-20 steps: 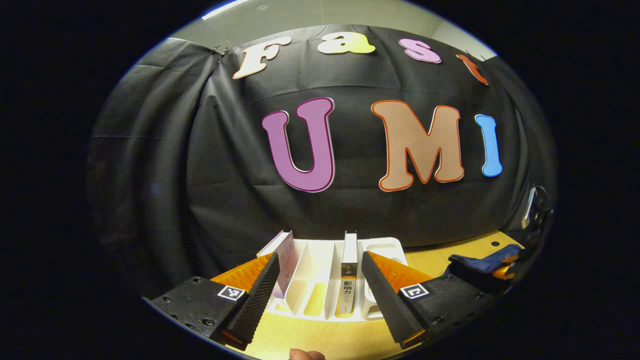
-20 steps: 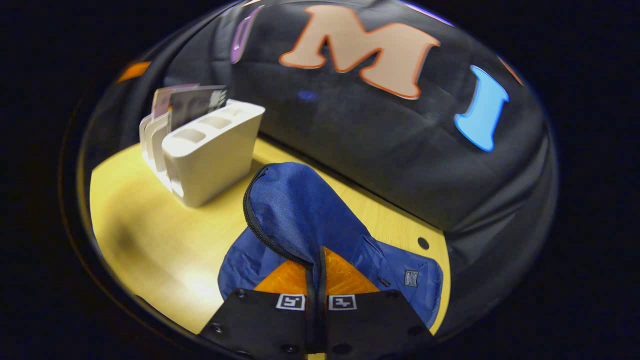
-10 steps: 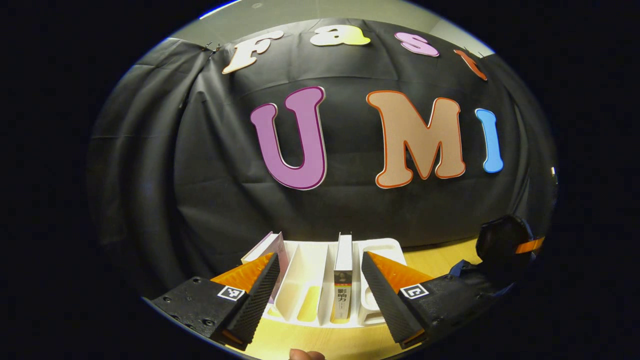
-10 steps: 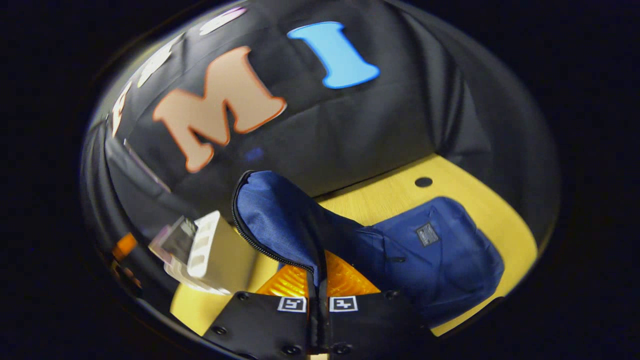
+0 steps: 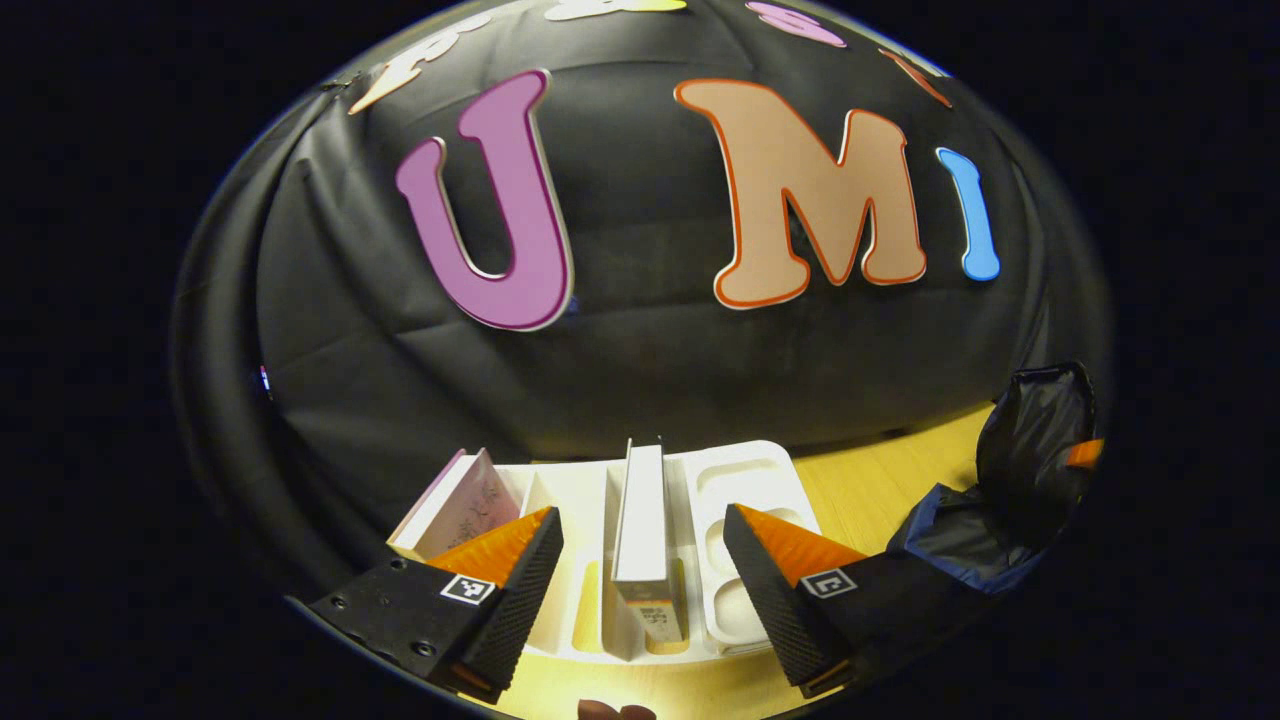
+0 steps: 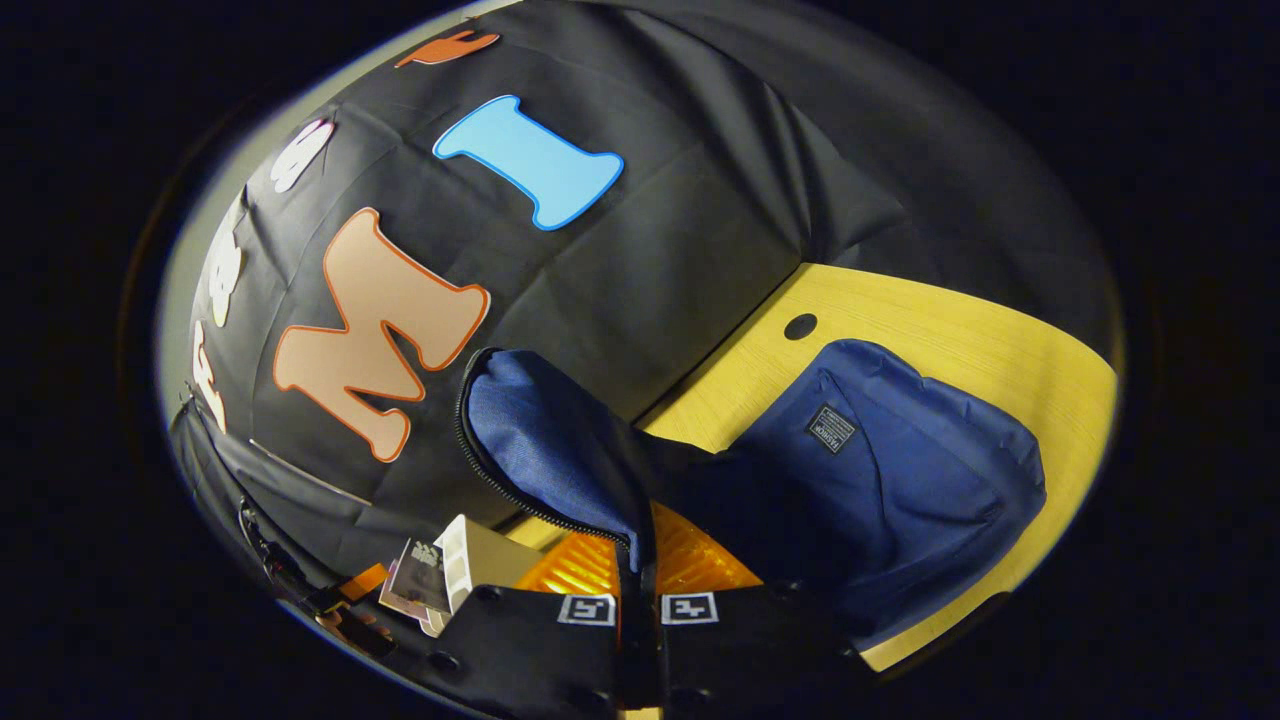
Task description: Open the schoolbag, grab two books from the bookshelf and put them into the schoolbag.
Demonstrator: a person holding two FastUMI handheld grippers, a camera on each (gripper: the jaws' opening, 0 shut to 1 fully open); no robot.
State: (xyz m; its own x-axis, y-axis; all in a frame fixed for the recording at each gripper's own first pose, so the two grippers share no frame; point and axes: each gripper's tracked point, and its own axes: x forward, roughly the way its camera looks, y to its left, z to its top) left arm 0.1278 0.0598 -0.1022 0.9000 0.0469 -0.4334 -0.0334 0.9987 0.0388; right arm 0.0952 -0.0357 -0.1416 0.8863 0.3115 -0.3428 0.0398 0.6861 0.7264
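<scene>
Right gripper view: the right hand-held gripper [image 6: 640, 560] is clamping the schoolbag [image 6: 900, 480] flap, holding it open on the bench [image 6: 1000, 330]. The left hand-held gripper [image 5: 640, 560], fingers apart, is straddling the upright book [image 5: 642, 520] in the bookshelf [image 5: 750, 470].

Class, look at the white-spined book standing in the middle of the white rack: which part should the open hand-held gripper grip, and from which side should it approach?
Grip the upper part of the white-spined book, one finger on each cover, coming from above and in front. It stands upright in the rack, its top above the dividers with open slots either side. The left hand-held gripper already straddles it, open.
</scene>
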